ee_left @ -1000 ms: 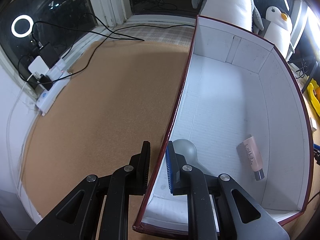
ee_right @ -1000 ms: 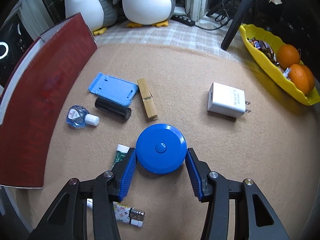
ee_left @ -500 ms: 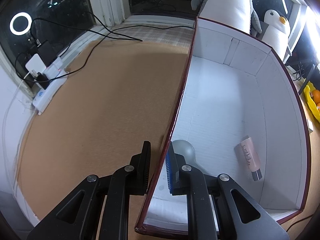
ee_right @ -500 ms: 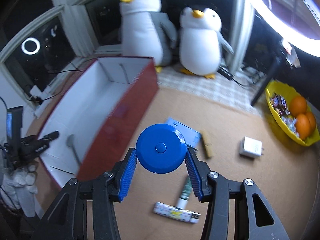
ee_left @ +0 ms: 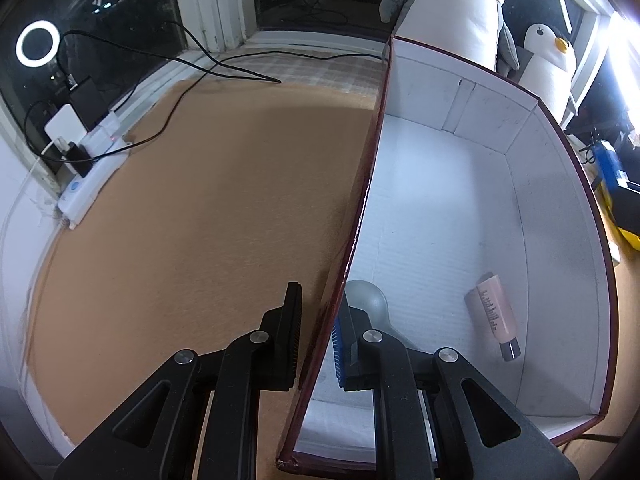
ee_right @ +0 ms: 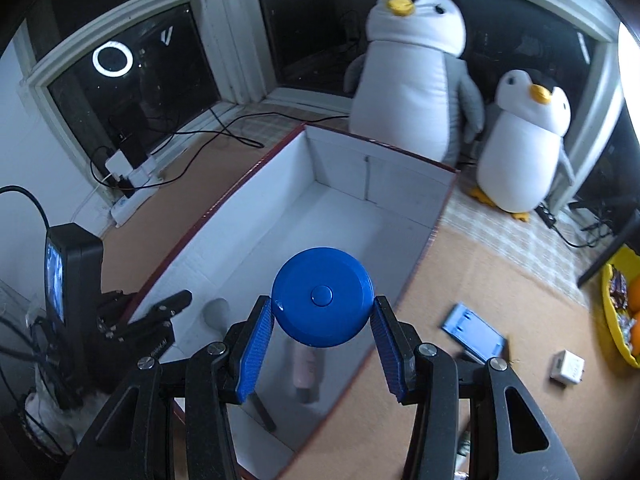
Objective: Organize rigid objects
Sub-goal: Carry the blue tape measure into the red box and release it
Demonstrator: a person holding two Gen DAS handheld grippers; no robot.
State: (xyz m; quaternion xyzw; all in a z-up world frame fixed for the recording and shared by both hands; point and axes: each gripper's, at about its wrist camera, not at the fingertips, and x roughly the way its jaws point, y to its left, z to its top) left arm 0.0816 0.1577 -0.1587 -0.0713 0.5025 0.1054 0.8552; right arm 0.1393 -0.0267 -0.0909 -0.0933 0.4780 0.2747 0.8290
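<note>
My right gripper (ee_right: 322, 346) is shut on a round blue tape measure (ee_right: 322, 297) and holds it in the air above the near end of the open red box with white inside (ee_right: 372, 160). My left gripper (ee_left: 316, 336) is shut on the box's left wall (ee_left: 362, 200), one finger outside, one inside. In the box lie a pink tube (ee_left: 495, 317) and a grey spoon (ee_left: 366, 300); both also show in the right wrist view, the tube (ee_right: 304, 364) and the spoon (ee_right: 217, 312).
On the cork table right of the box lie a blue plastic holder (ee_right: 474, 330) and a white charger (ee_right: 567, 366). A yellow fruit bowl (ee_right: 618, 316) stands at the right edge. Two plush penguins (ee_right: 416, 64) stand behind the box. A power strip with cables (ee_left: 92, 176) lies at the left.
My right gripper has lifted the blue tape measure off the table and carried it left, over the box. My left gripper keeps its hold on the box wall.
</note>
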